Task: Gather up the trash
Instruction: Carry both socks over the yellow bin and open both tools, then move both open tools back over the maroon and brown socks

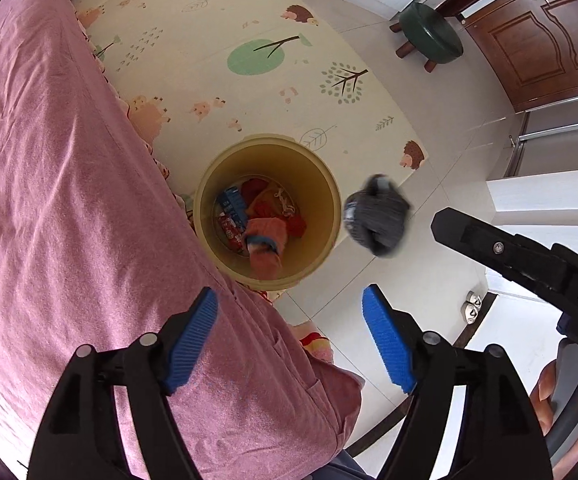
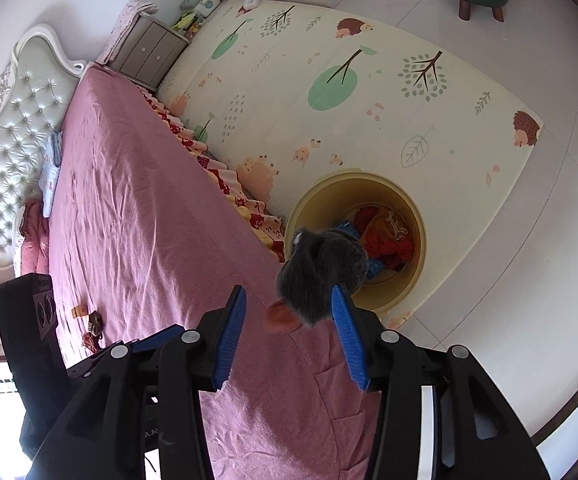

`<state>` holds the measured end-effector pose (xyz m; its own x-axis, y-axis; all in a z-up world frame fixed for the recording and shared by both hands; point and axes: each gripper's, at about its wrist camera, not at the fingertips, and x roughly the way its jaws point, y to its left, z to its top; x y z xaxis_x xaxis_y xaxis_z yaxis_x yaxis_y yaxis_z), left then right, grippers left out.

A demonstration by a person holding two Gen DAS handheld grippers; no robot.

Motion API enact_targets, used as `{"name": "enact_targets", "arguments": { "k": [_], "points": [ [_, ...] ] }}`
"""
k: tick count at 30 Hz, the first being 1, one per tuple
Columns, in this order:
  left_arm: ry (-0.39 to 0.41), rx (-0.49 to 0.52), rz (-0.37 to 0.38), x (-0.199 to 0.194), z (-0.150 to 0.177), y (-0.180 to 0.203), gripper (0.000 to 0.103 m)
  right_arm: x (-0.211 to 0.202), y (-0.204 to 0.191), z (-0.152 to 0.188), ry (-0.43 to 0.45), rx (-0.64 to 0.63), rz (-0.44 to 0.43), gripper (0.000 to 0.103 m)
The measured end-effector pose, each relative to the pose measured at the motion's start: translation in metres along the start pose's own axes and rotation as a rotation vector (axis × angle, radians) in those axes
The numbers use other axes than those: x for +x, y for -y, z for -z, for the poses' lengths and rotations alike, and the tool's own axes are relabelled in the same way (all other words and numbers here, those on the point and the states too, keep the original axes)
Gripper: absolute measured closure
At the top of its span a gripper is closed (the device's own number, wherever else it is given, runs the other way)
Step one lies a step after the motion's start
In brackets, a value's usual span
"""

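Note:
In the left wrist view a round yellow bin (image 1: 325, 184) stands on the play mat beside the bed. Red and orange cloth, blue packaging and an orange-pink piece with a blue cuff (image 1: 265, 246) lie in it. My left gripper (image 1: 289, 294) is open above the bed edge with nothing between its pads. A blurred grey bundle (image 1: 375, 220) hangs in the air right of the bin, clear of my right gripper's finger (image 1: 489, 246). In the right wrist view the grey bundle (image 2: 321, 272) is just beyond my open right gripper (image 2: 289, 294), over the bin (image 2: 419, 236).
The pink-covered bed (image 2: 129, 200) fills the left, with small scraps (image 2: 89, 320) lying on it. A patterned play mat (image 2: 329, 80) covers the floor. A green stool (image 1: 431, 34) and a brown door (image 1: 541, 40) stand farther off, and a nightstand (image 2: 149, 50) stands by the headboard.

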<state>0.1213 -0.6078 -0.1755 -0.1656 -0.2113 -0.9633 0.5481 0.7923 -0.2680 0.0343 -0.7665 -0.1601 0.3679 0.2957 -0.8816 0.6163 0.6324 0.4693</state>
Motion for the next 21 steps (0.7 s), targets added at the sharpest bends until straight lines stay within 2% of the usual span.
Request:
{"name": "enact_targets", "arguments": {
  "k": [10,21],
  "points": [
    [-0.01,-0.015,0.002,-0.003,0.006,-0.011,0.029,-0.001,-0.01,0.003,-0.008,-0.02,0.008,0.058],
    [0.023,-0.063,0.003,-0.025,0.028,-0.034,0.029,-0.004,-0.042,0.019,-0.027,-0.101,0.011,0.058]
  ]
}}
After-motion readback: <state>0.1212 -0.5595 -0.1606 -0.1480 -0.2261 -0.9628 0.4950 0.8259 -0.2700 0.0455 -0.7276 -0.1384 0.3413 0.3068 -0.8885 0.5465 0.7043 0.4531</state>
